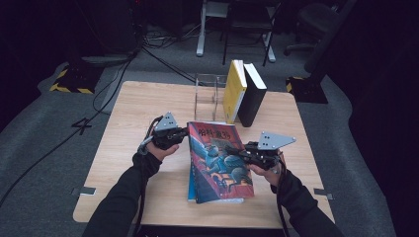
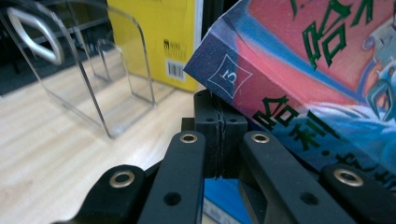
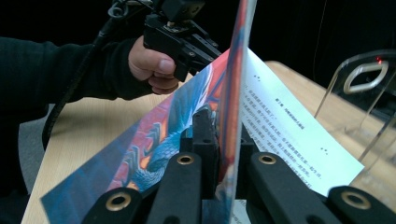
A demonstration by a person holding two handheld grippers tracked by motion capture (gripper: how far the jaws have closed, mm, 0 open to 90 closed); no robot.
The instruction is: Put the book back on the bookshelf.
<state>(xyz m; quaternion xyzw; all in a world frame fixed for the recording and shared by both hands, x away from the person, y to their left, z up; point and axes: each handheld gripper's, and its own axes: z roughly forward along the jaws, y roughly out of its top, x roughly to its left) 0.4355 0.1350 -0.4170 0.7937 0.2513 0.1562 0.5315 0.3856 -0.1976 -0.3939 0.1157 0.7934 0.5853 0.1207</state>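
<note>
High view: the illustrated book (image 1: 217,160) lies near the table's (image 1: 133,113) front edge, at about six o'clock from the clear acrylic bookend (image 1: 206,96) and the yellow book (image 1: 234,91) and black book (image 1: 252,95) that stand at the far edge. The left gripper (image 1: 184,133) sits at the book's spine corner, at nine o'clock of it; in the left gripper view its pads (image 2: 219,135) are pressed flat together just beneath the spine corner (image 2: 229,77), with nothing visibly between them. The right gripper (image 1: 236,151), at three o'clock, pinches the front cover (image 3: 233,84), which the right gripper view shows lifted on edge with a printed page (image 3: 289,126) bared behind it. My reading is that the book is being raised to go upright beside the others; the next move calls for a real hold on the spine side, since the cover alone may bend or swing open. Whether the left jaws touch or prop the book is hard to tell, and a blue thing (image 1: 189,190) under the book is mostly covered.
</note>
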